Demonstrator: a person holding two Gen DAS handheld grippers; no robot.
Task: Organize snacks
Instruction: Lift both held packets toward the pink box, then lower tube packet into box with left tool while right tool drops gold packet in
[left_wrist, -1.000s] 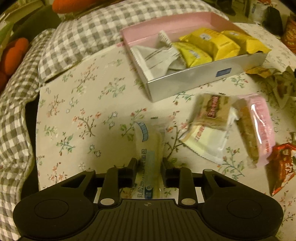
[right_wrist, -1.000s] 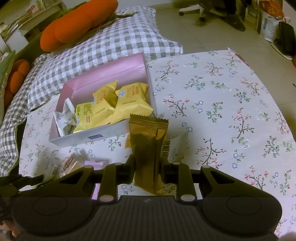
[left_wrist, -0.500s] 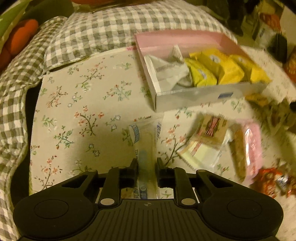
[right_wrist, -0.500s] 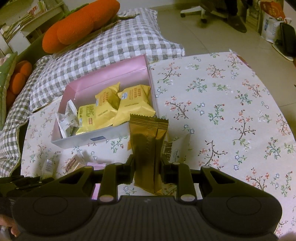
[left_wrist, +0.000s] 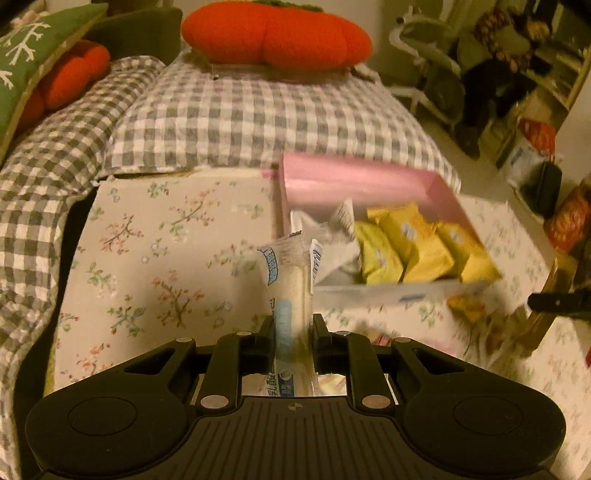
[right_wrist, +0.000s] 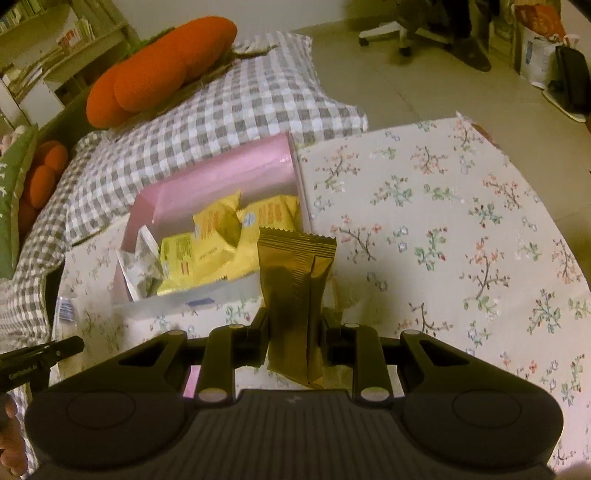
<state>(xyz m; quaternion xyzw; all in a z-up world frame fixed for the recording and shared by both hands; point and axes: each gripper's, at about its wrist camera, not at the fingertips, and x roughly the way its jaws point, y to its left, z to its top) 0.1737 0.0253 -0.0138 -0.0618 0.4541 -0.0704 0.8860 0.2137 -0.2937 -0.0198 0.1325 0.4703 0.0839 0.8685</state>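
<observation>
Snacks fill the pink box (left_wrist: 369, 184) that stands on the counter (left_wrist: 166, 240), which wears a floral cloth. In the left wrist view the left hand-held gripper (left_wrist: 293, 332) is closed tight on a clear-wrapped snack stick (left_wrist: 291, 280) with blue print; the stick stands upright between the pads, clear of the cloth, its top edge overlapping the near left corner of the box. Inside the box lie yellow packets (left_wrist: 410, 247) in a row and white wrappers (left_wrist: 340, 240) at the left end. More snacks beside the box on the right are too blurred to name. Behind the counter lie a grey checked cushion (left_wrist: 258, 110) and an orange pumpkin pillow (left_wrist: 277, 35).

In the right wrist view the right hand-held gripper (right_wrist: 295, 332) is clamped on a gold foil packet (right_wrist: 295, 288), held upright with its crimped top edge in front of the near right corner of the pink box (right_wrist: 229, 173). The yellow packets (right_wrist: 214, 243) and white wrappers (right_wrist: 142, 262) show inside. The tip of the left hand-held gripper (right_wrist: 40, 356) reaches in at the left edge, above the counter (right_wrist: 443, 221). The orange pillow (right_wrist: 159, 70) rests on the checked cushion (right_wrist: 229, 110) beyond.
</observation>
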